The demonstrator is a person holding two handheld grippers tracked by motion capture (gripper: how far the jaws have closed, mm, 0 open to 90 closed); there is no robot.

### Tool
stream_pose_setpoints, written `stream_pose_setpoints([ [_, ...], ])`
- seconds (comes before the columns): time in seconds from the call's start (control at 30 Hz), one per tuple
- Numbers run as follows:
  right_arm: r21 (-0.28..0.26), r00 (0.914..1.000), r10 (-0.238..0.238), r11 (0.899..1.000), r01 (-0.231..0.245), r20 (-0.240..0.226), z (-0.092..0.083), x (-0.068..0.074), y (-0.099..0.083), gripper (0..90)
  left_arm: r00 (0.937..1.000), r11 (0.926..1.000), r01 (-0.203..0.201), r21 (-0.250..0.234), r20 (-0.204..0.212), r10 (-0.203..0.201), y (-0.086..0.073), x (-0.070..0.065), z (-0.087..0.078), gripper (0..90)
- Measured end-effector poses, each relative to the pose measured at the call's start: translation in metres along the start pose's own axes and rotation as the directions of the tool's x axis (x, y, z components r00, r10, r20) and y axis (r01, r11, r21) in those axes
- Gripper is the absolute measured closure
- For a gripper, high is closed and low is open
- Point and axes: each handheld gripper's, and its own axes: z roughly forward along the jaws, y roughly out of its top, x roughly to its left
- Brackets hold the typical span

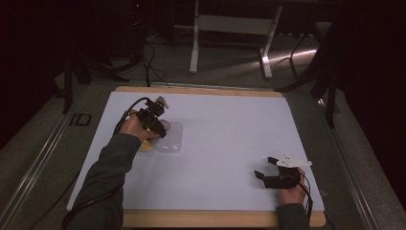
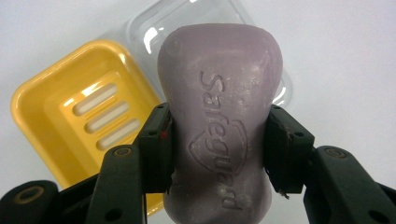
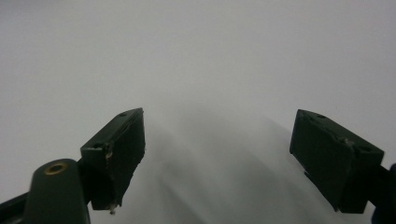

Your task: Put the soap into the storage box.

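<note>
Mauve, embossed soap bar (image 2: 219, 126) sits clamped in my left tongs (image 2: 217, 149), above the yellow slotted plastic soap dish (image 2: 56, 112) and its clear lid (image 2: 154, 28). My right tongs (image 3: 217, 158) gape, holding nothing, over the white worktop (image 1: 230, 129).

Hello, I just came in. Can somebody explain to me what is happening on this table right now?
A person works at a white table with tongs in each hand. The left tongs are shut on a purple soap bar, holding it above a yellow soap dish and a clear plastic lid lying beside it. The soap is not in the dish yet. The right tongs are open and hold nothing, low over bare table near the person's side.
</note>
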Motion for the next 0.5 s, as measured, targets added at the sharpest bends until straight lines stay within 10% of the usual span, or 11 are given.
stream_pose_setpoints([
  [0.5, 0.0, 1.0, 0.001, 1.0, -0.001, 0.001, 0.0, 0.0, 0.0, 17.7, 0.9965, 0.9969, 0.078, -0.002, -0.028, -0.078, -0.005, 0.016, 0.008, 50.0],
])
